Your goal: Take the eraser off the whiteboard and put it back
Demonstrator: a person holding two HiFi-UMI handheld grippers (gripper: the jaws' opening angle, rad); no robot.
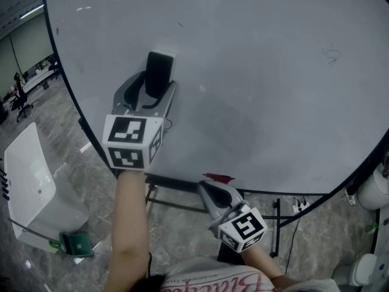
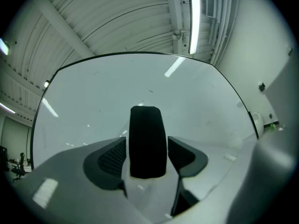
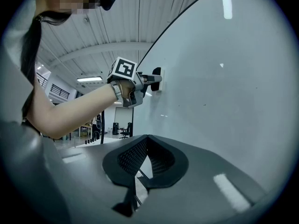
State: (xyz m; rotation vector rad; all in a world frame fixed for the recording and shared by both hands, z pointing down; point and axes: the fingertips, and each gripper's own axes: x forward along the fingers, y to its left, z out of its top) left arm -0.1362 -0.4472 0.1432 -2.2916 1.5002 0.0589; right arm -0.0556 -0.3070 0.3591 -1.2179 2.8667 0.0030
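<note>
1. While the eraser sat between the fingers of the left gripper, a thin gap was seen on either side, so the pads were judged wide and not pressing.
2. It was seen lying against the whiteboard, apparently clinging there unaided.
3. Lower down, near the board's bottom edge, the right gripper was held with jaws together and empty.
4. A slip was judged possible: if the jaws were closed off-centre, the eraser could be nudged loose and dropped to the floor.
</note>
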